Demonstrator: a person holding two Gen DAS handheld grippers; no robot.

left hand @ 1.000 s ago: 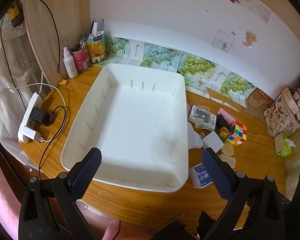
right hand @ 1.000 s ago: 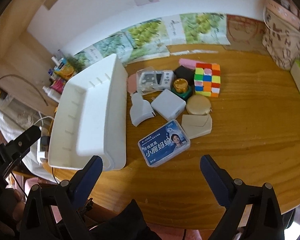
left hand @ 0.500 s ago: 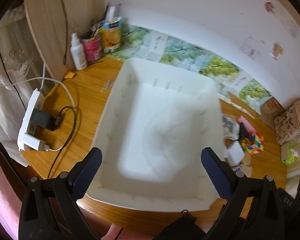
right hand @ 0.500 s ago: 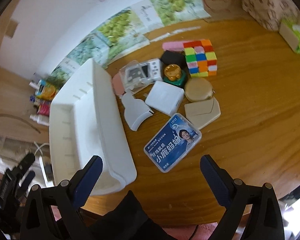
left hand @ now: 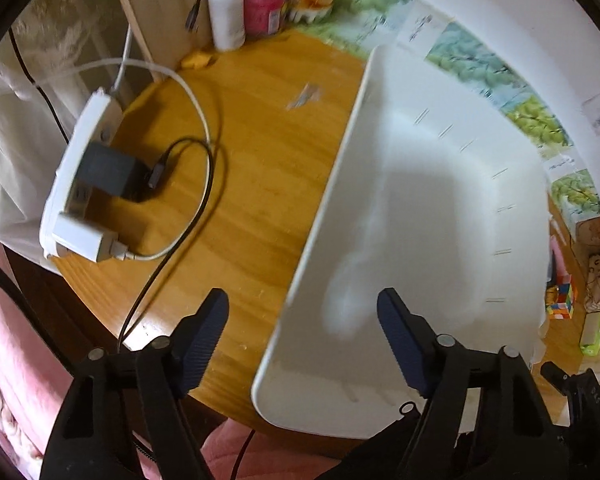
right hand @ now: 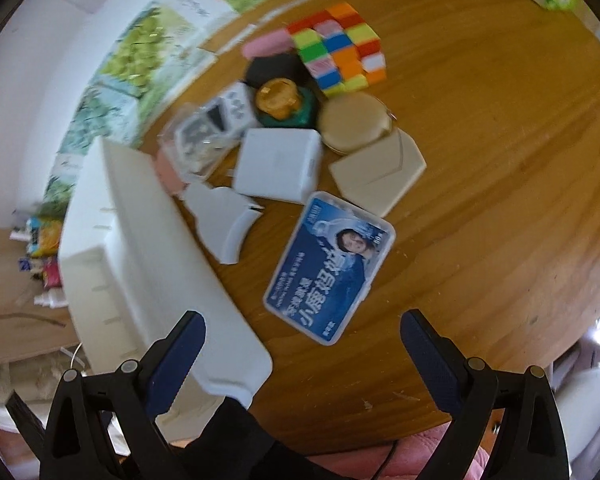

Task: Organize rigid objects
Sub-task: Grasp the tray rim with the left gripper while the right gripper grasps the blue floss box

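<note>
Left gripper (left hand: 302,322): fingers apart but closing; the near-left rim of the white bin (left hand: 428,216) sits between them, pads not pressing it yet. One finger is outside the bin over the worktop (left hand: 260,168), the other over the bin floor.
Right gripper (right hand: 302,354): fingers spread wide, nothing held. Blue-label case (right hand: 330,266) lies just ahead, between the two fingers' lines; bin corner is by its left finger.
Bin contents: none seen; interior looks bare, tho the left view is blurred.
Objects left: all still on the worktop beyond the right fingers, i.e. blue-label case, white square box (right hand: 280,166), beige flat case (right hand: 380,172), round gold compact (right hand: 356,122), colour cube (right hand: 338,52), gold-lid jar (right hand: 278,98), clear-cased gadget (right hand: 210,132), white curved piece (right hand: 224,222), pink item (right hand: 266,44).
Progress: approx. zero, nothing sorted into the bin.
Step in hand (judged): left seems set to grip the bin rim to steady it; right lines up on the blue-label case as first pick.
Clutter beside left fingers: power strip (left hand: 78,176) w/ cables, not part of the job.
</note>
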